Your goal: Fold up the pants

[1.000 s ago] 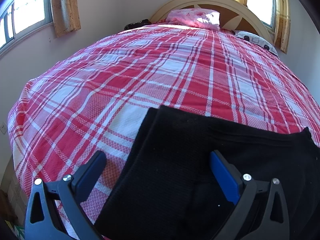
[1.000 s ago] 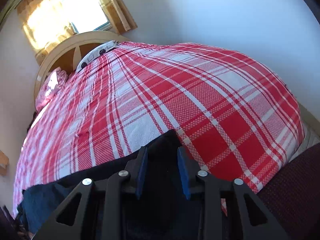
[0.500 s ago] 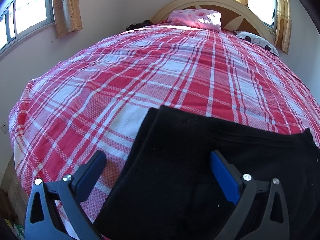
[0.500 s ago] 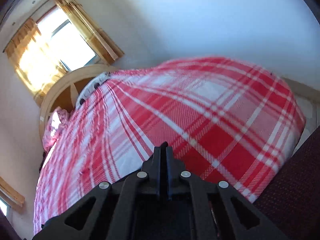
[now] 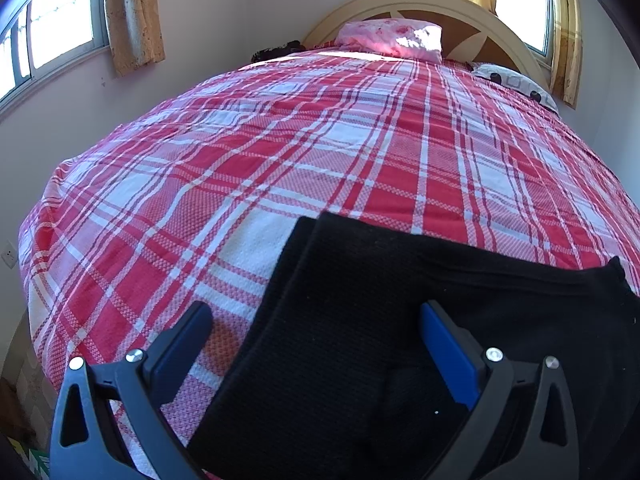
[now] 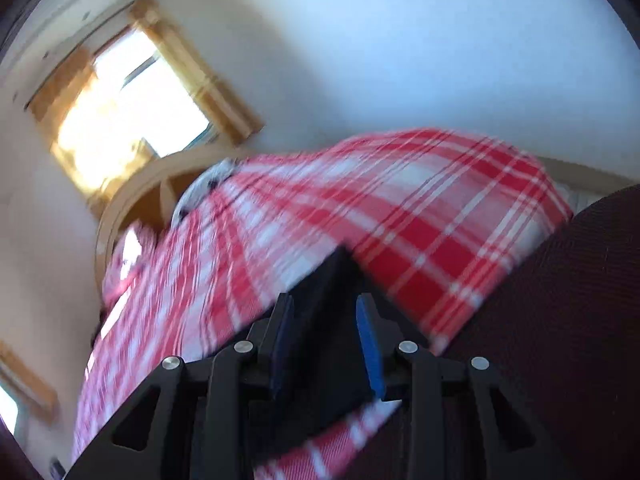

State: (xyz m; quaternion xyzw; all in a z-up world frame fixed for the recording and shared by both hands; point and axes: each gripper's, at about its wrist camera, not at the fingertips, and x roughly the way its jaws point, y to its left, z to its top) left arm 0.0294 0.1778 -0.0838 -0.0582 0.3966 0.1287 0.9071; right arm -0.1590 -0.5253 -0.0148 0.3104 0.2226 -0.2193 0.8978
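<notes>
The black pants point(image 5: 360, 320) lie folded flat on the red and white plaid bed point(image 5: 320, 140), near its foot. My left gripper point(image 5: 316, 320) is wide open and empty, its blue pads either side of the pants' left edge, just above the cloth. In the blurred right wrist view my right gripper point(image 6: 326, 320) is partly open, with a corner of the black pants point(image 6: 328, 280) between and ahead of its blue pads point(image 6: 368, 344). I cannot tell if the pads touch the cloth.
A pink pillow point(image 5: 392, 38) and a white dotted pillow point(image 5: 516, 82) lie at the curved headboard point(image 5: 460, 8). Windows with yellow curtains point(image 5: 132, 12) stand left and behind. Walls run close along both sides of the bed. A dark maroon cloth point(image 6: 560, 340) fills the right wrist view's lower right.
My right gripper shut fully half a second ago and has now opened partway while swinging up and tilting. My left gripper and the pants under it have stayed still.
</notes>
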